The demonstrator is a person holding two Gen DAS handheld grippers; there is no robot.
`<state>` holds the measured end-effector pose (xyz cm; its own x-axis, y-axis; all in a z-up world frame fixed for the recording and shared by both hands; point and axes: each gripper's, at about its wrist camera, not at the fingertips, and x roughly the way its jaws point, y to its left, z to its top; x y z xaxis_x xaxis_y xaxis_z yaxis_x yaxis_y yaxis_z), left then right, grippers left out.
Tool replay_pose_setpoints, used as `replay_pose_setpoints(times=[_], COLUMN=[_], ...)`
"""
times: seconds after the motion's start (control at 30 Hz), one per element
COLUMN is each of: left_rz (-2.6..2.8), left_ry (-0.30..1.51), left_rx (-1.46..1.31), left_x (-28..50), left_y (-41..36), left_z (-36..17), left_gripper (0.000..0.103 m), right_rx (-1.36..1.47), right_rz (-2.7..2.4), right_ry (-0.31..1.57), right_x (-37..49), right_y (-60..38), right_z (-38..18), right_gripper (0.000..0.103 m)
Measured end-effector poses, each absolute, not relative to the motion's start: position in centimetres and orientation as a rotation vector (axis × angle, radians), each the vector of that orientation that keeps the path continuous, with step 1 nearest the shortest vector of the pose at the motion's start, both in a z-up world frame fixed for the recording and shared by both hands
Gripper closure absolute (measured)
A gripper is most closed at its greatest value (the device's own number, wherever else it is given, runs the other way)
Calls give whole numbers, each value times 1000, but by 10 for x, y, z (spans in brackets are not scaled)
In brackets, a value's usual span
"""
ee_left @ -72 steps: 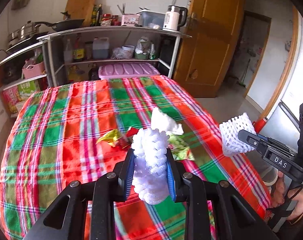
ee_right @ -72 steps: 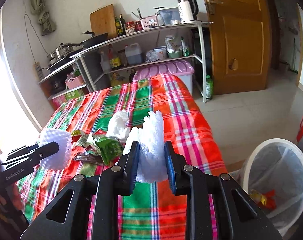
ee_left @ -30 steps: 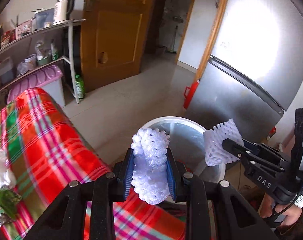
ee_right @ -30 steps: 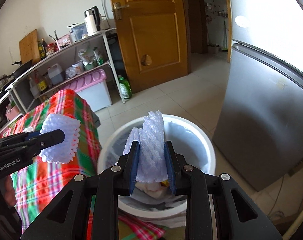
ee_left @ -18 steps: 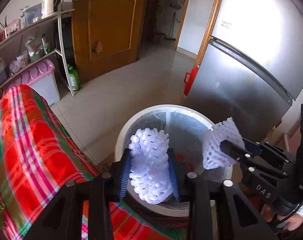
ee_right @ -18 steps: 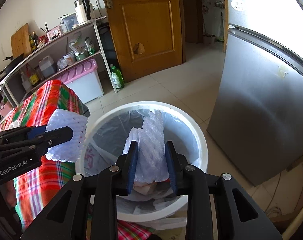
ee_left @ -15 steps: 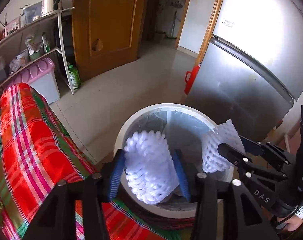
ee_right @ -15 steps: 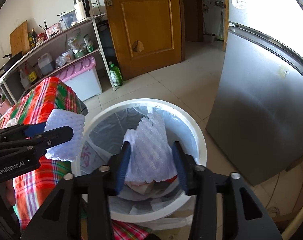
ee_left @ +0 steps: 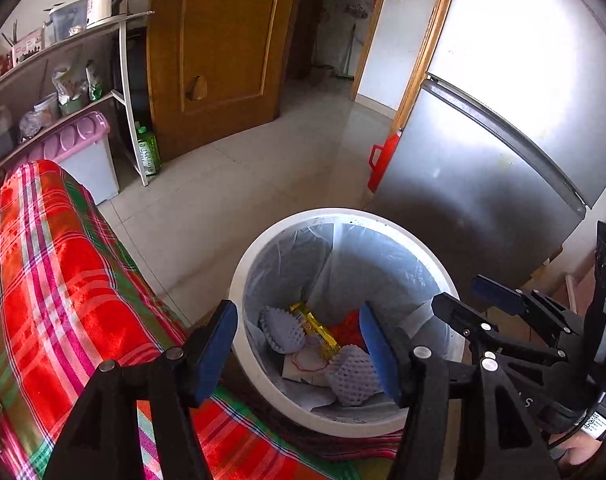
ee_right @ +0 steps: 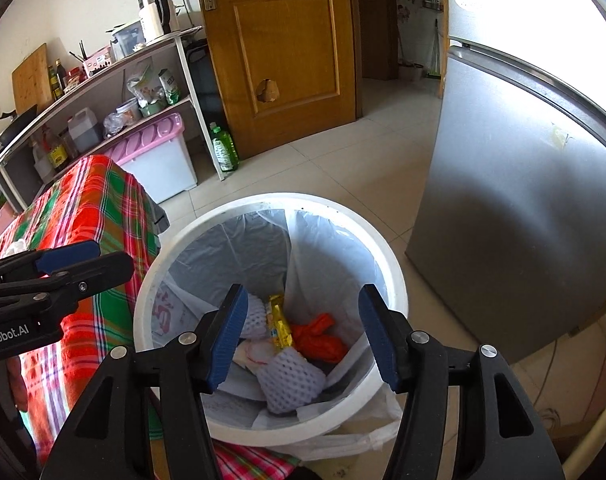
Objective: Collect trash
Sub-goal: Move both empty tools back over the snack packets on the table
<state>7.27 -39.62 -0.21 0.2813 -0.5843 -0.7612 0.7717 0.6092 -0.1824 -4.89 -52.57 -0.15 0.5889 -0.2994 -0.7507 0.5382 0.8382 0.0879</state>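
Left gripper (ee_left: pixel 299 344) and right gripper (ee_right: pixel 303 336), jaws opening, empty, above white bin (ee_right: pixel 387 256). Inside: two foam nets (ee_right: pixel 289 376), yellow wrapper (ee_right: pixel 279 324), orange scrap (ee_right: pixel 317 338). Beside: plaid table (ee_left: pixel 63 280); beyond: fridge (ee_right: pixel 523 200), door (ee_right: pixel 283 40).

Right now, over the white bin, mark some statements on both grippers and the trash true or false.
1. The left gripper grips a white foam fruit net. False: nothing between its opening jaws.
2. Two white foam fruit nets lie inside the white round lined trash bin. True.
3. The right gripper holds nothing, its jaws opening. True.
4. The bin is otherwise empty. False: a yellow wrapper and orange plastic scrap lie there.
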Motion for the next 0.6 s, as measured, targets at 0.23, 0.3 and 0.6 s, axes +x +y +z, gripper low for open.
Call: replay_pose_setpoints(times=[0.23, 0.3, 0.6], left_rz=[-896, -886, -842], left_ry=[894, 883, 835], left_rx=[225, 218, 165], left_x=[73, 73, 73], left_y=[-379, -371, -324], left_z=[6, 10, 30], left_gripper=[40, 40, 37], right_rx=[319, 318, 295], right_rz=[-504, -504, -453], right_ry=[790, 783, 720], right_x=[-51, -52, -51], right_y=[-518, -515, -487], right_z=[4, 7, 31], right_gripper=[45, 45, 44])
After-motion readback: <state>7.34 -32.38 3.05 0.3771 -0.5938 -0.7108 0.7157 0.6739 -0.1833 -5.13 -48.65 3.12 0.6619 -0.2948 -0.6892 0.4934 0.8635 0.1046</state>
